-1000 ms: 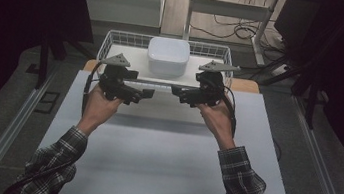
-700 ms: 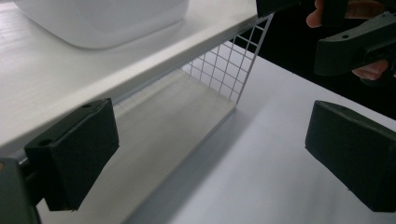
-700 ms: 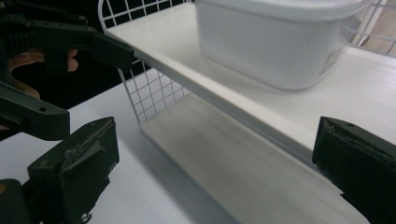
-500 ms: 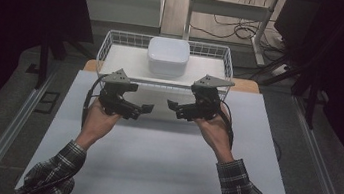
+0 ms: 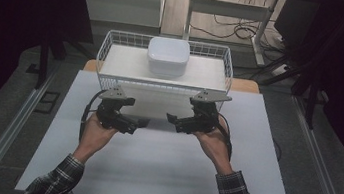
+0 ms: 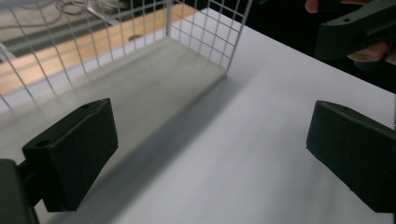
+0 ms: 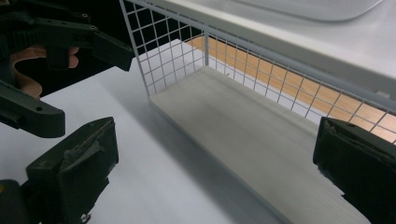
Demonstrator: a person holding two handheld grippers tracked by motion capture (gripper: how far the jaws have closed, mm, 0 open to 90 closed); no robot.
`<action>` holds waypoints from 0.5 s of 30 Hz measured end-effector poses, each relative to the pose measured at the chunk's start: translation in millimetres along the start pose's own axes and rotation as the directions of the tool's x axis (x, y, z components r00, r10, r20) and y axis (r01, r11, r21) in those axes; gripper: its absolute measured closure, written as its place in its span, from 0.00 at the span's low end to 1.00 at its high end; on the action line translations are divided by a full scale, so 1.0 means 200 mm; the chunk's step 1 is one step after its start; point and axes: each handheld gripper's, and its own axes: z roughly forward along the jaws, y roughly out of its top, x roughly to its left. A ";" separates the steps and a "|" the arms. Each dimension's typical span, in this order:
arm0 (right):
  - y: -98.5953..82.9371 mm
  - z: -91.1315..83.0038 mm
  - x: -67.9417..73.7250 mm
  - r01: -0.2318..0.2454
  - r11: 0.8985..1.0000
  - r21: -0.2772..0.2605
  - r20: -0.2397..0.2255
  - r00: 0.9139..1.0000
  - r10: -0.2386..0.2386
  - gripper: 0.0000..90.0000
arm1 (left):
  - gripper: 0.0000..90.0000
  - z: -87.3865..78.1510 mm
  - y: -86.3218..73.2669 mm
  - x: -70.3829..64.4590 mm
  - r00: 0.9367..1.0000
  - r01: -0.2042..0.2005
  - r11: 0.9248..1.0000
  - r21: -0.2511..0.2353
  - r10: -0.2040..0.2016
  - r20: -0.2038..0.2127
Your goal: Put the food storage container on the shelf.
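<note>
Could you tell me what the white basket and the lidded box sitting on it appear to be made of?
The basket looks like thin steel wire with a white coating: a fine square grid of thin rods forms its walls, seen close in the right gripper view. The box seems to be matte white plastic, judging by its smooth rounded corners and even, soft sheen, though the look leaves that open.

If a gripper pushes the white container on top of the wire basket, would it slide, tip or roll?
The white container looks low, wide and flat-based, so it would probably slide rather than tip or roll. Its smooth, plastic-looking surface suggests it is light and perhaps slippery. It sits on the board across the wire basket.
</note>
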 end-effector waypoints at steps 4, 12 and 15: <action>-0.03 0.00 0.01 0.006 1.000 0.003 0.006 1.000 -0.006 0.00 | 0.00 0.02 -0.04 -0.01 0.999 -0.010 0.999 0.049 0.008 0.045; -0.10 0.00 0.01 0.003 1.000 0.019 0.003 1.000 -0.003 0.00 | 0.00 0.03 -0.13 -0.04 0.997 -0.001 0.999 0.050 -0.003 0.077; -0.12 -0.01 0.01 0.005 1.000 0.027 0.002 1.000 -0.005 0.00 | 0.00 0.03 -0.17 -0.05 0.996 0.010 0.999 0.042 -0.013 0.084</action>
